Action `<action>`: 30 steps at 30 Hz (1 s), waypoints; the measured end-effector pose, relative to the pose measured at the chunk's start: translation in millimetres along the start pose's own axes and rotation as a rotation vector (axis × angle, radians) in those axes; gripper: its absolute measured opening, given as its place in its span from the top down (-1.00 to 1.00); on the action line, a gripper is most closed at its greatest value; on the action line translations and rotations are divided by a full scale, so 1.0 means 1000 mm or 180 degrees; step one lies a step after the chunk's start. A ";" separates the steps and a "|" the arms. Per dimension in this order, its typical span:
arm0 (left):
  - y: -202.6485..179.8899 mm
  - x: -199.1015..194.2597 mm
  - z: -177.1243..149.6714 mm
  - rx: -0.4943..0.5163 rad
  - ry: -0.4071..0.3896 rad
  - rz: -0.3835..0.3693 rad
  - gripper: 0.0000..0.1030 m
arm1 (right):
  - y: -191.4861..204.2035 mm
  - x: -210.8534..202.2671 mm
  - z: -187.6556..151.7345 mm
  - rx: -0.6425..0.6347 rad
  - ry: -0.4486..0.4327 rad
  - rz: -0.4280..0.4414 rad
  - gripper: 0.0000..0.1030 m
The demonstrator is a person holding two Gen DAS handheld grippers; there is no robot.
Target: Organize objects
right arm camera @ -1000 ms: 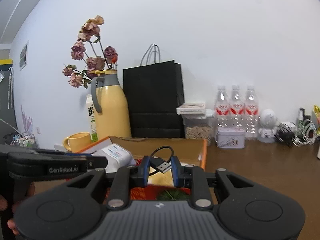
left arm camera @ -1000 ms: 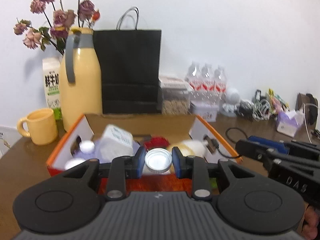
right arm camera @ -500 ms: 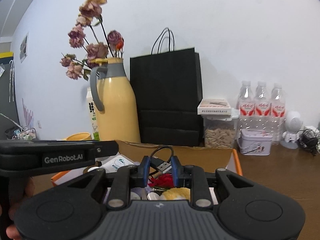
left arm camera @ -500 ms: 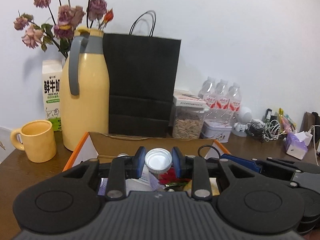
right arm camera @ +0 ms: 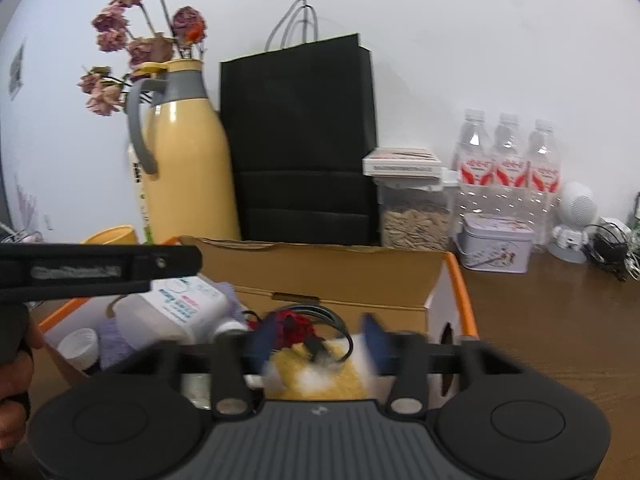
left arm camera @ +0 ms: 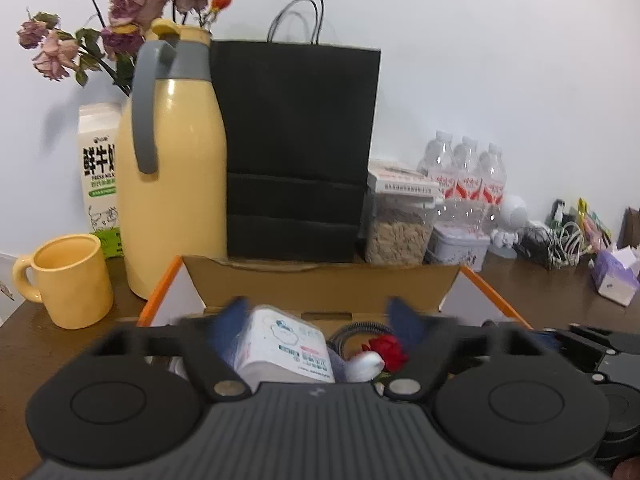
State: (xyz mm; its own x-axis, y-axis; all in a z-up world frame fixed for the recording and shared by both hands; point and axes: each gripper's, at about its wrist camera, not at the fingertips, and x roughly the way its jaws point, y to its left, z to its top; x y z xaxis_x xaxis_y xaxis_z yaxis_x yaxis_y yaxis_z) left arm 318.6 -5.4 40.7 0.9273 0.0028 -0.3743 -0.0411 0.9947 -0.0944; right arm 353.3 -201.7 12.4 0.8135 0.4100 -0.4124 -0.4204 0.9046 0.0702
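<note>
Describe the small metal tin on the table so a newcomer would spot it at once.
Start at the tall black paper bag against the wall and look right, past the clear jar of seeds. The tin sits in front of three water bottles. It alone is squat, pale lilac, lidded and printed.

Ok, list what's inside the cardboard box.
In the box: a tissue pack, red flower, black cable, white bottle and something yellow and fluffy. The claws hide whatever lies beneath.
</note>
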 end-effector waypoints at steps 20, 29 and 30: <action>0.015 -0.044 0.002 0.0040 -0.0057 0.0138 -1.00 | 0.013 -0.041 0.004 -0.0064 -0.0129 -0.0062 -1.00; 0.024 -0.106 -0.014 0.0085 0.0018 0.0189 -1.00 | 0.031 -0.100 -0.005 -0.0051 -0.0153 -0.0026 -1.00; 0.025 -0.112 -0.016 0.0095 0.0038 0.0198 -1.00 | 0.033 -0.105 -0.007 -0.0048 -0.0143 -0.0028 -1.00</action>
State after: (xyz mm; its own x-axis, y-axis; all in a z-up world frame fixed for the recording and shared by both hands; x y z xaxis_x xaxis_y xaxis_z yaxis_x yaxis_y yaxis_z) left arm 207.7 17.2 65.3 0.9187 0.0637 -0.3897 -0.0872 0.9953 -0.0430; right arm 251.0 -215.6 51.3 0.8342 0.4072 -0.3717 -0.4190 0.9065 0.0528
